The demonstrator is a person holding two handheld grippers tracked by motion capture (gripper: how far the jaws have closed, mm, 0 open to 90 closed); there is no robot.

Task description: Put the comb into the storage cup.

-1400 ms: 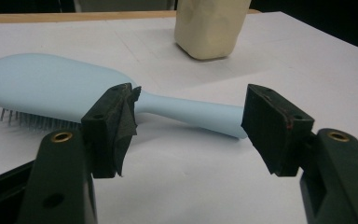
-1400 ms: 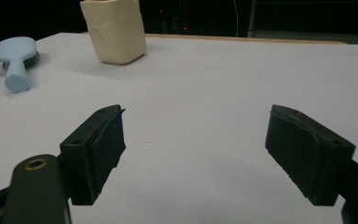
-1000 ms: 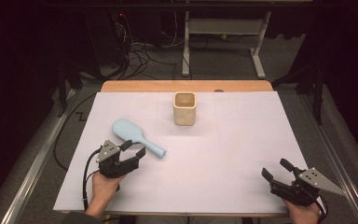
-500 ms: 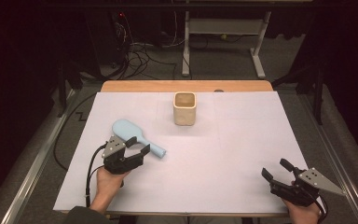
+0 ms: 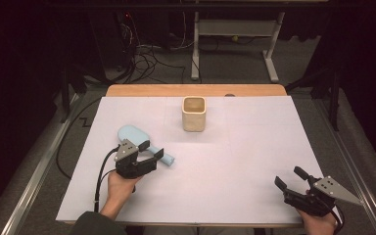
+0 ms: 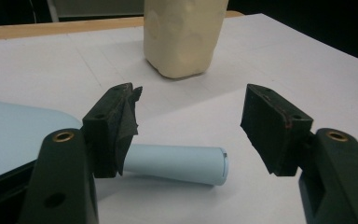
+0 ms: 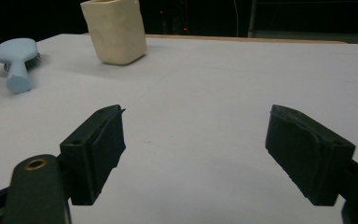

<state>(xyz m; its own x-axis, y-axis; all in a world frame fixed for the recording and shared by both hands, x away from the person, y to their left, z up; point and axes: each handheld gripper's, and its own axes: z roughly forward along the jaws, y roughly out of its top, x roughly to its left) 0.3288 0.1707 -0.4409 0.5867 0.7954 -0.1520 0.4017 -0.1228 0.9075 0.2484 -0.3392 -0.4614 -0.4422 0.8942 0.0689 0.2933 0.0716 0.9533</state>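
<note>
Resting low over the near right corner of the table (image 5: 254,147), the right gripper (image 5: 296,182) is held in a hand at the near edge, its two black jaws spread wide with nothing between them; in the right gripper view the bare white sheet lies between the released jaws. The grey three-cornered plate on top of it points toward the right edge.

Farther along the near edge, toward the left, the left gripper (image 5: 152,152) sits in the person's left hand (image 5: 120,183), a dark sleeve showing at the bottom of the high view and a black cable looping back toward the near left corner. Its jaws are parted too, gripping nothing. In the left gripper view they straddle the pale blue brush (image 6: 177,163): the round handle lies across the gap, its free end short of the right jaw, its other end passing behind the left jaw. Whether the left jaw touches the handle cannot be told.

The brush lies flat on the left half of the table, its broad head toward the left edge and slightly farther back, its handle pointing toward the middle.

Beyond it, near the middle of the far edge, stands an upright cream cup (image 5: 194,113), well apart from the brush.
</note>
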